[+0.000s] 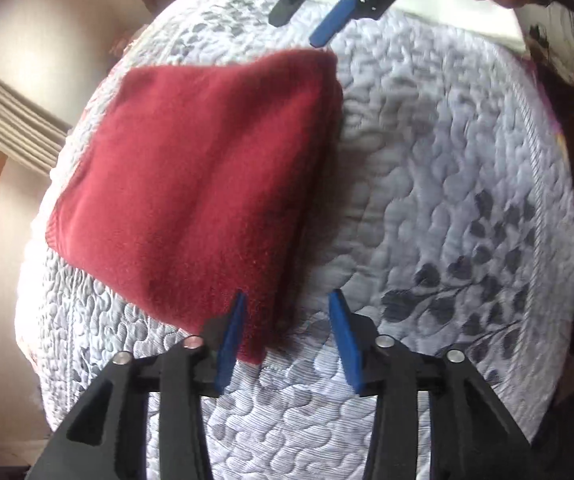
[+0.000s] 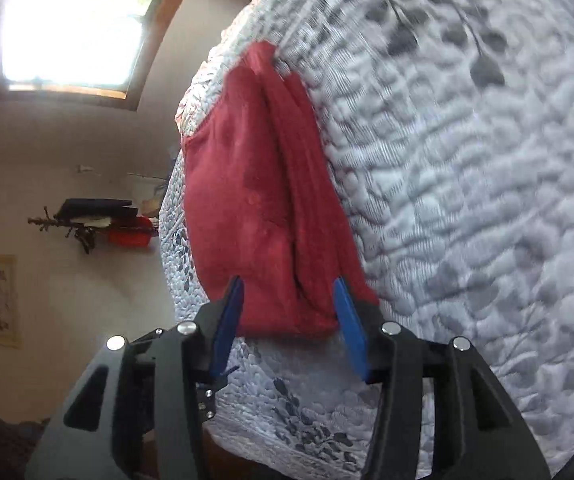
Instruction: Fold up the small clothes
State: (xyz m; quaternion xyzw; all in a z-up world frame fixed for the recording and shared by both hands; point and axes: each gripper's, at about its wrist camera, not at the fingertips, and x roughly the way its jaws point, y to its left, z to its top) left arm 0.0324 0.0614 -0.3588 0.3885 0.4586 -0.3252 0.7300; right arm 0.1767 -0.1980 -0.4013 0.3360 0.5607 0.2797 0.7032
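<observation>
Left tongs [image 1: 285, 300] spread wide, empty, straddling the near corner of the red cloth [image 1: 207, 168]. Right tongs [image 2: 289, 286] also parted, empty, at the opposite corner. Cloth lies folded (several layers) on the quilt [image 1: 447, 184]. Fold looks finished; next: withdraw or smooth.

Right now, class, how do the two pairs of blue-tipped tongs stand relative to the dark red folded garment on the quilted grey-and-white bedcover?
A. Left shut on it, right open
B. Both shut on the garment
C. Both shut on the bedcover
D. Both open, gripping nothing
D: the left tongs and right tongs each show spread fingers with the dark red folded garment lying flat on the quilted grey-and-white bedcover.
</observation>
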